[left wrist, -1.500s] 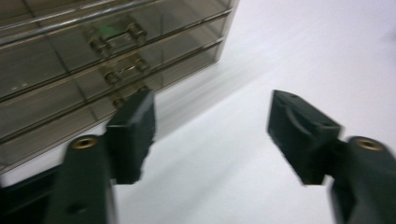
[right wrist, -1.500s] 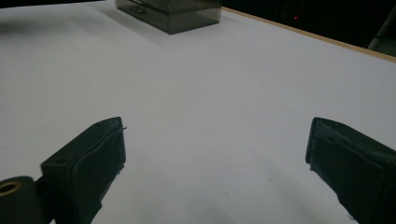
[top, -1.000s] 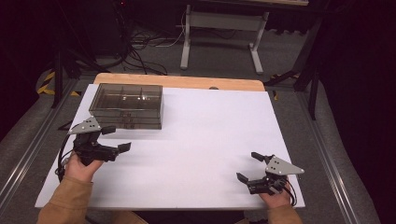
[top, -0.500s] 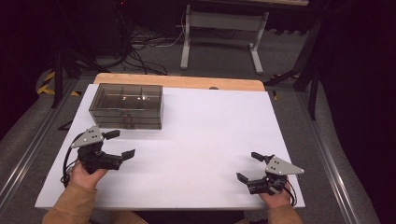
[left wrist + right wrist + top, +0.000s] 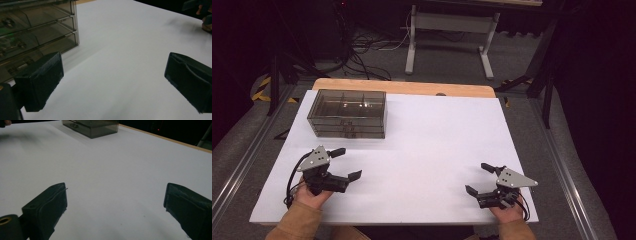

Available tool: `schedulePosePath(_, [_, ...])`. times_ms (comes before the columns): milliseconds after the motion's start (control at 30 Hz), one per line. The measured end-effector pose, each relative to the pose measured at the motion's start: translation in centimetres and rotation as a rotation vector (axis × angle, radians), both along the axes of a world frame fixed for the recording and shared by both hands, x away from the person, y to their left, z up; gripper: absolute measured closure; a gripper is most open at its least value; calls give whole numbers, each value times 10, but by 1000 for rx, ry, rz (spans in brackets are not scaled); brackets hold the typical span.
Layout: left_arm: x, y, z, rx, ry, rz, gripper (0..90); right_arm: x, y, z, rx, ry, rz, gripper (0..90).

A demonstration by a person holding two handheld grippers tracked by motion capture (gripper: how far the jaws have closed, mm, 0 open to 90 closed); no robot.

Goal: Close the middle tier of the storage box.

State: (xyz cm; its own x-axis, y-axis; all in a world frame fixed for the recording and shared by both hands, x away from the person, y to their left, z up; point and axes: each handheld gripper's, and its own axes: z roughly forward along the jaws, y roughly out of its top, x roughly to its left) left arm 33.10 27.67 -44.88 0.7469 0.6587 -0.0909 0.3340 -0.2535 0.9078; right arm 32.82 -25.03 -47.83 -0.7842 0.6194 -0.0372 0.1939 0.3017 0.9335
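A smoky clear drawer box (image 5: pixel 347 113) stands at the far left of the white table (image 5: pixel 437 135). In the left gripper view the drawer box (image 5: pixel 30 27) shows stacked drawers with small items inside. My left gripper (image 5: pixel 346 163) is open near the front left, a little in front of the box, with nothing between its jaws; the left gripper (image 5: pixel 112 80) hovers over bare white surface. My right gripper (image 5: pixel 479 178) is open at the front right with nothing in it. The right gripper (image 5: pixel 115 205) looks across the table toward the far box (image 5: pixel 91 126).
A wooden strip (image 5: pixel 404 88) runs along the table's far edge. Beyond it stand a grey metal stand (image 5: pixel 449 30) and cables on the floor (image 5: pixel 362 45). A rail (image 5: pixel 242 165) runs along the table's left side.
My left gripper has drifted toward the front edge and a little to the right, away from the drawer box. The right gripper has stayed put.
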Motion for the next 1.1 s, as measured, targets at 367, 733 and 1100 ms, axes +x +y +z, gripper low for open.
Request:
schedulePosePath(367, [-1,-3,-22,-2,17,1,2,0,0,0,-2,-3,3,52])
schedulePosePath(733, [1,-6,-26,9,14,12,3,0,0,0,0,-6,10,52])
schedulePosePath(1100, [1,-6,-26,2,6,16,3,0,0,0,1,-6,12,52])
